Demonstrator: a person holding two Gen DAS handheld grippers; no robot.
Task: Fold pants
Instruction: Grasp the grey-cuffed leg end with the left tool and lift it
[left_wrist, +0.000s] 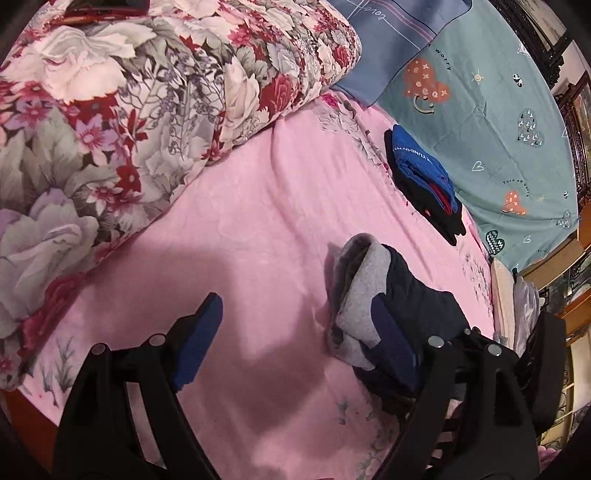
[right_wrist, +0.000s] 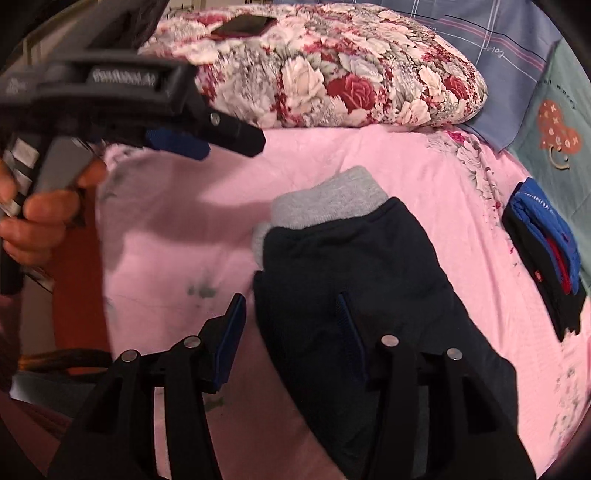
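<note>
On the bed, near its front edge, lie the folded dark pants (right_wrist: 351, 280), grey lining showing at the far end. Right gripper (right_wrist: 290, 328): jaws apart, straddling the near edge of the pants, pads not pressing. Left gripper (left_wrist: 295, 339): jaws wide apart, nothing between them, one finger over the pants. Pink sheet (left_wrist: 258, 206) covers the bed, lightly creased. Floral quilt (left_wrist: 129, 103) rolled along the far side. Folded blue-black garment (left_wrist: 424, 177) toward the right edge, beside a teal sheet (left_wrist: 498, 110).
</note>
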